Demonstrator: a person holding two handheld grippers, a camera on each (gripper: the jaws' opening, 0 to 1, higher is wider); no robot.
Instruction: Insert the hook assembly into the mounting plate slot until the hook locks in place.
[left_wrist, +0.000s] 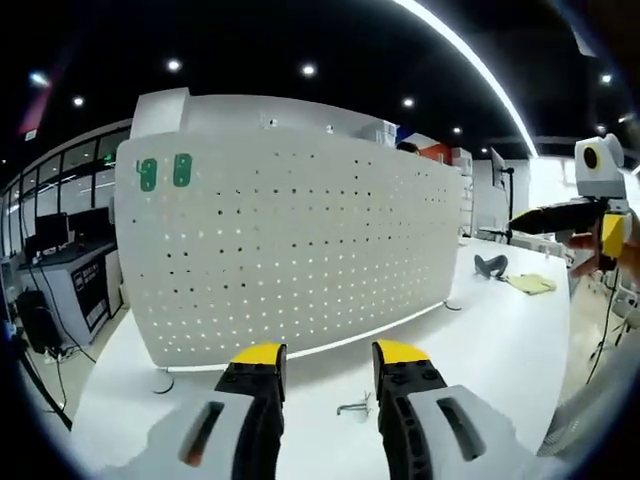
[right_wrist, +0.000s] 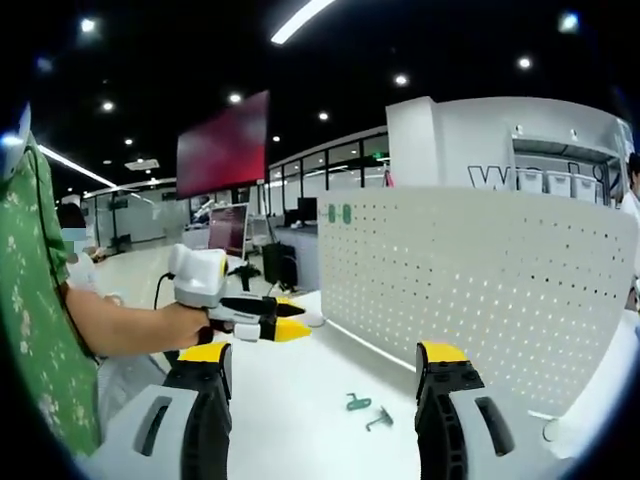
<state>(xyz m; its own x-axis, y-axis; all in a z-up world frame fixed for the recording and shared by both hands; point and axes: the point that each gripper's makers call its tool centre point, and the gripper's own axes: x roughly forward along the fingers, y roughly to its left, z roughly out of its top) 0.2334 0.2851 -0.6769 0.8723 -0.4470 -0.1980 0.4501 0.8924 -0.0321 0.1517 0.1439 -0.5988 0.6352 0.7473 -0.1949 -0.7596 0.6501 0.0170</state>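
Observation:
A white pegboard mounting plate (left_wrist: 300, 250) stands upright across the white table (left_wrist: 500, 340); it also appears in the right gripper view (right_wrist: 490, 290). Two green hooks (left_wrist: 165, 171) hang near its top corner (right_wrist: 340, 213). A small metal hook (left_wrist: 355, 407) lies flat on the table in front of the board, and from the other side I see it (right_wrist: 380, 419) beside a green hook piece (right_wrist: 358, 402). My left gripper (left_wrist: 330, 356) is open above the table, nothing between its yellow tips. My right gripper (right_wrist: 324, 353) is open too, and empty. Each appears in the other's view, held by a hand (left_wrist: 525, 220) (right_wrist: 295, 320).
A dark object (left_wrist: 490, 265) and a yellow cloth (left_wrist: 532, 284) lie on the table's far end. Desks with monitors (left_wrist: 60, 235) stand beyond the table's edge. A person in a green patterned sleeve (right_wrist: 35, 300) is close at the left of the right gripper view. A red screen (right_wrist: 225, 145) hangs behind.

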